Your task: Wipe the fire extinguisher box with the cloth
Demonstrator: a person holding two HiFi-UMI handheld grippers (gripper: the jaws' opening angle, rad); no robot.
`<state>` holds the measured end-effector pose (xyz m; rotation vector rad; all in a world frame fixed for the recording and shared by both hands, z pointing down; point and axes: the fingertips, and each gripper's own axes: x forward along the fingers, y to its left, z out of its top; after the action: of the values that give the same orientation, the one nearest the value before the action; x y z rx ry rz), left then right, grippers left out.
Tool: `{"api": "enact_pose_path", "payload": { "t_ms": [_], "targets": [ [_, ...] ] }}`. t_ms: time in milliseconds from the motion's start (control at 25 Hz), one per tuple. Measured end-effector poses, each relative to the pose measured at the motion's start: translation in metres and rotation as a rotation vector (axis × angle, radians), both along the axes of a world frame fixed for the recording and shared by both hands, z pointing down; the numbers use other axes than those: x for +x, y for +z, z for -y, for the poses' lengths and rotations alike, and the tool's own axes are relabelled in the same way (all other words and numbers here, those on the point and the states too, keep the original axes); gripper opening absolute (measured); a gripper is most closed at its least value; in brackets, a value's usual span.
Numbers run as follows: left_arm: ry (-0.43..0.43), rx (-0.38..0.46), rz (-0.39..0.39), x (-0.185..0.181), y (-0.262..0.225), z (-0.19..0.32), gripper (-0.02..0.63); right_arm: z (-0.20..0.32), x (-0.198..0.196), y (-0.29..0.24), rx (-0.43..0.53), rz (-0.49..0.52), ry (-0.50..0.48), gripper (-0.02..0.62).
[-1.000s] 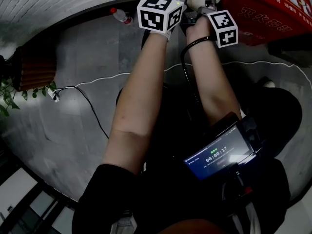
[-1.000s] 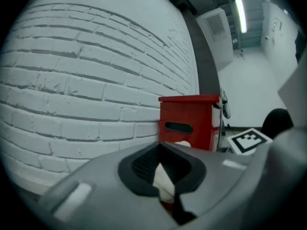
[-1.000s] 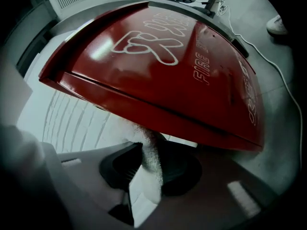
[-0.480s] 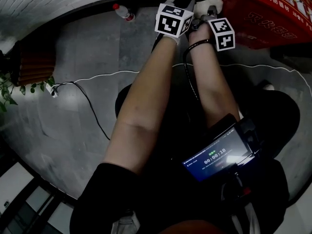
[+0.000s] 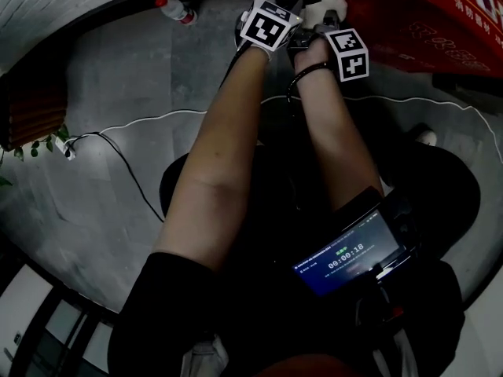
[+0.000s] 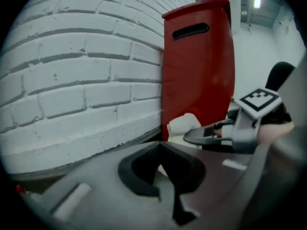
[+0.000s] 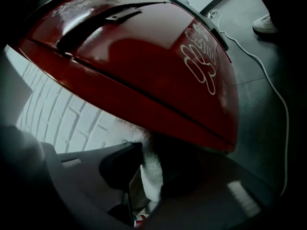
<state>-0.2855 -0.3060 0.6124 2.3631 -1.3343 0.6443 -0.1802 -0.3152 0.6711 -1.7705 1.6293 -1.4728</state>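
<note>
The red fire extinguisher box stands against the white brick wall, at the top right of the head view. A white cloth is pressed against the box's left edge, with my right gripper shut on it. In the right gripper view the cloth sits between the jaws just under the red box. My left gripper is close beside the right one, shut, with nothing in it. The left gripper view has the box, the cloth and the right gripper just beyond my left gripper.
A plastic bottle lies on the grey floor by the wall. A white cable runs across the floor towards a plant. A lit screen hangs at the person's waist. A shoe and cable lie right of the box.
Both grippers have stayed side by side at the box's left edge while the arms stretched a little farther out. The head view has shifted, so the bottle sits higher and more to the left.
</note>
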Motion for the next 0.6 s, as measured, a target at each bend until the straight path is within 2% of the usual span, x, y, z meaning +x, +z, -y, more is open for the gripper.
{"api": "enact_pose_path", "payload": {
  "t_ms": [200, 440, 600],
  "targets": [
    [0.06, -0.032, 0.006, 0.015, 0.04, 0.01, 0.0, -0.001, 0.001, 0.041, -0.054, -0.006, 0.005, 0.103],
    [0.052, -0.096, -0.016, 0.019, 0.07, 0.007, 0.0, -0.004, 0.007, 0.086, -0.13, -0.012, 0.03, 0.103],
    [0.05, -0.09, 0.003, 0.016, 0.086, 0.008, 0.0, -0.017, 0.01, 0.116, -0.192, -0.028, 0.037, 0.103]
  ]
}}
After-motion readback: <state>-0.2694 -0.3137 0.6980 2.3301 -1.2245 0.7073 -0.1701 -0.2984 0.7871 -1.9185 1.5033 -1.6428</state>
